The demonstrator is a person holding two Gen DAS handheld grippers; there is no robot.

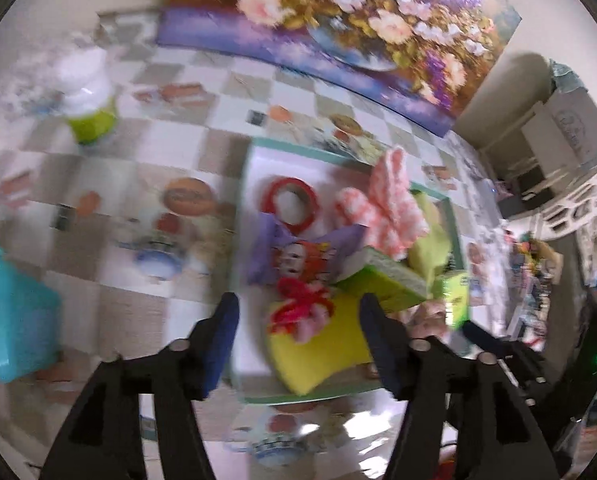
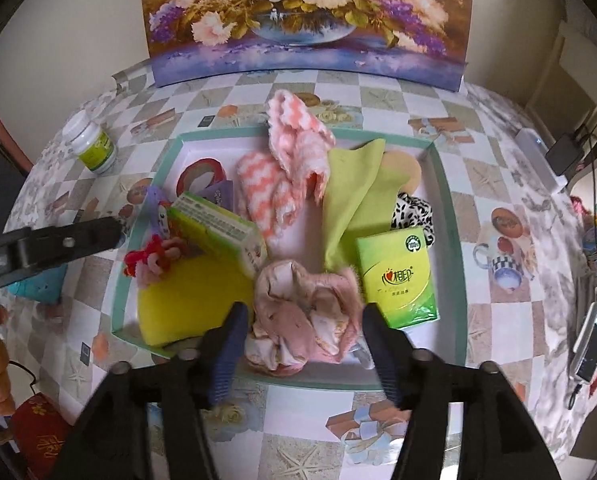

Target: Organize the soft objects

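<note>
A teal-rimmed white tray (image 2: 446, 184) holds the soft things. My right gripper (image 2: 304, 334) is open over its near edge, with a crumpled pink cloth (image 2: 304, 308) lying between the fingers. A green tissue pack (image 2: 398, 276) lies beside the cloth, with a green cloth (image 2: 350, 196) and a pink-and-white fluffy cloth (image 2: 294, 160) behind it. In the left wrist view, my left gripper (image 1: 298, 328) is open above a red-pink scrunchie (image 1: 302, 308) and a yellow sponge (image 1: 318, 352). Neither pad touches them. A green-white box (image 1: 382, 280) leans on the sponge. One left finger (image 2: 94, 236) shows at the tray's left side.
A red tape roll (image 2: 202, 174), a purple packet (image 1: 298, 256), a round tan pad (image 2: 404, 168) and a black-and-white cloth (image 2: 414, 212) also lie in the tray. A white bottle (image 2: 94, 148) stands at the back left. A teal object (image 1: 10, 312) sits left. A flower painting (image 2: 306, 20) leans on the wall.
</note>
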